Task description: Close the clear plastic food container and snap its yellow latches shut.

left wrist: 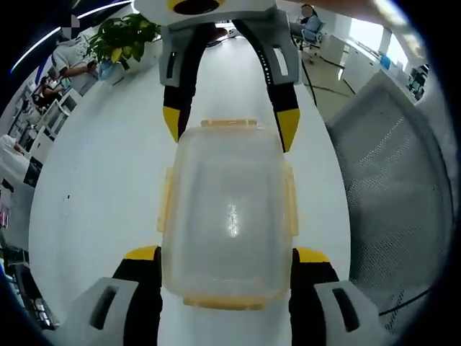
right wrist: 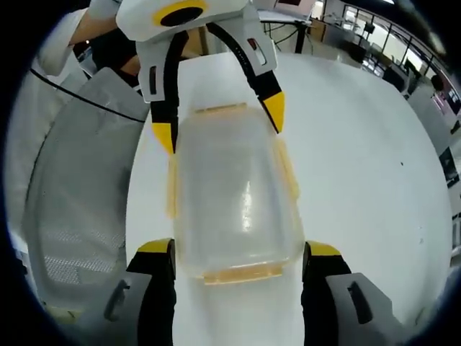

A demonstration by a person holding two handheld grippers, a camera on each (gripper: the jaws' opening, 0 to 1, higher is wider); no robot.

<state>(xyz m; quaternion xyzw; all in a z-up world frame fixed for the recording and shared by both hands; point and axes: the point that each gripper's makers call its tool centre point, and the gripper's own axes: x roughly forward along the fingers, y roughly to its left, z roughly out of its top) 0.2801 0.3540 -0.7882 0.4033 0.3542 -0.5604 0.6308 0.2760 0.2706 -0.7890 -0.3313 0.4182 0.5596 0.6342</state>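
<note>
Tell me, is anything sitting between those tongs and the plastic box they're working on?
Nothing visible does. The clear container lies on the white table with the left tongs straddling one end and the right tongs straddling the opposite end. Each pair's yellow tips sit right beside the container's walls, near the yellow latches.

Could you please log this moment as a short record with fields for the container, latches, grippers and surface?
container: clear plastic food container, lid on, on the table
latches: yellow latches on all four sides; snapped or not, cannot tell
left gripper: jaws open, straddling one end
right gripper: jaws open, straddling the opposite end
surface: white table
</note>
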